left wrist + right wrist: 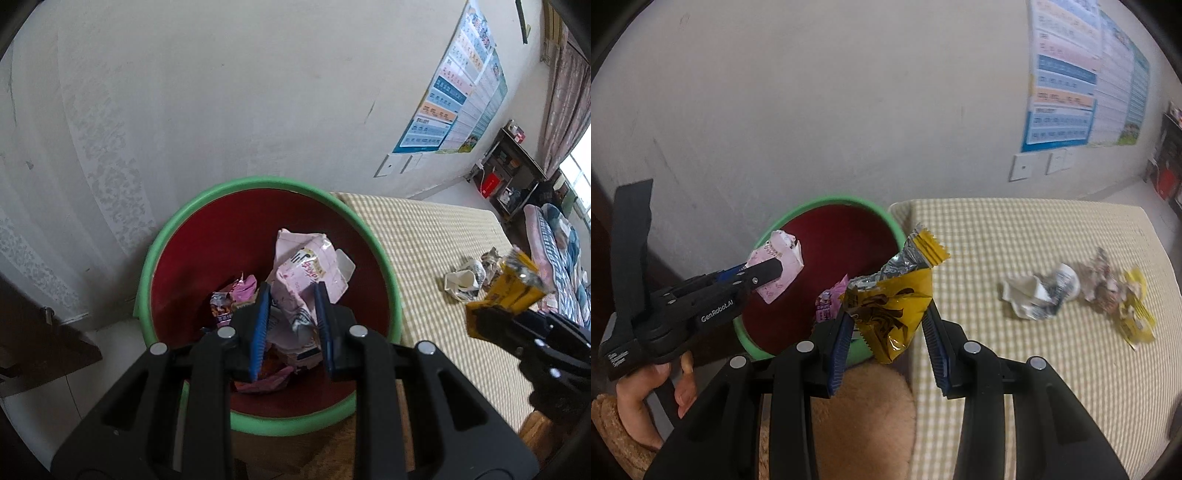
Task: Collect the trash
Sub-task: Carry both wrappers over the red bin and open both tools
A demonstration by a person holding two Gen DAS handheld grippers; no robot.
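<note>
1. Behind everything stands a pale wall [221, 92] with a chart poster [1067, 81]; a trash bin [236, 188], green on the rim and dark red inside, stands against this wall.
2. Beside the bin lies a bed [1015, 229] with a yellow checked cover.
3. Left gripper [291, 295] hangs over the bin opening, clamped on a pink wrapper [310, 269].
4. This wrapper is crumpled, pale pink with printed text; its long axis points up and away from the gripper, over the bin.
5. Right gripper [888, 321] is beside the bin, nearer to the bed, and it holds a yellow wrapper [890, 306] between its fingers.
6. This one is yellow with brown print and a silver inside; its long axis rises up and to the right, ending in a serrated yellow edge.
7. More wrappers [236, 295] lie at the bin's bottom.
8. On the bed, well apart from the bin, rests a crushed paper cup [1041, 291] with other crumpled trash [1115, 291].
</note>
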